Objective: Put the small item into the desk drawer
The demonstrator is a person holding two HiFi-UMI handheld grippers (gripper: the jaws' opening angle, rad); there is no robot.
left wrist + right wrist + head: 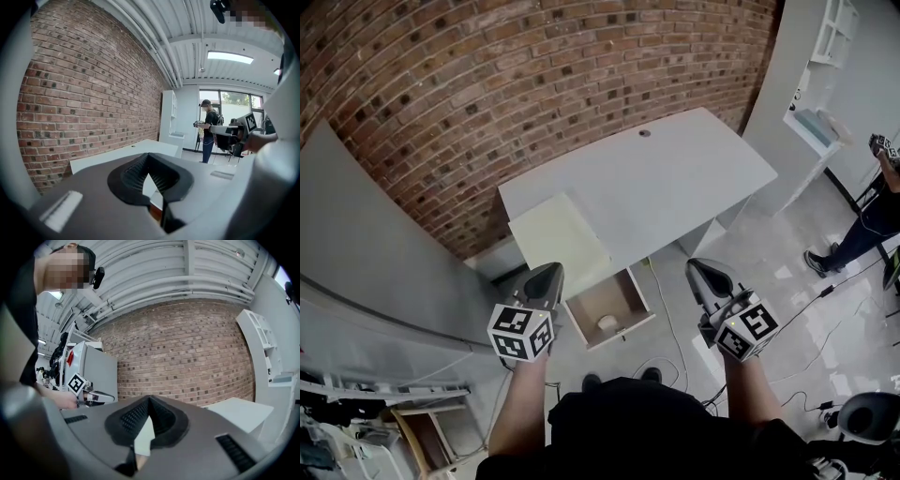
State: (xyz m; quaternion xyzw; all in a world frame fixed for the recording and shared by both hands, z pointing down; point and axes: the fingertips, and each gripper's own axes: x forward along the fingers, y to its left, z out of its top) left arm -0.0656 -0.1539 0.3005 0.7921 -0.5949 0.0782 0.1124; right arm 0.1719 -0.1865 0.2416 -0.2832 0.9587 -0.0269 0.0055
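Drawer (598,302) is standing open low between your two hands, with the small item (607,322) lying inside near its front, slightly nearer to your left gripper (548,272) than to your right gripper (701,270), and you are holding both clenched on nothing.

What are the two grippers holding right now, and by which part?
Nothing. The left gripper and right gripper both have their jaws shut together, empty.
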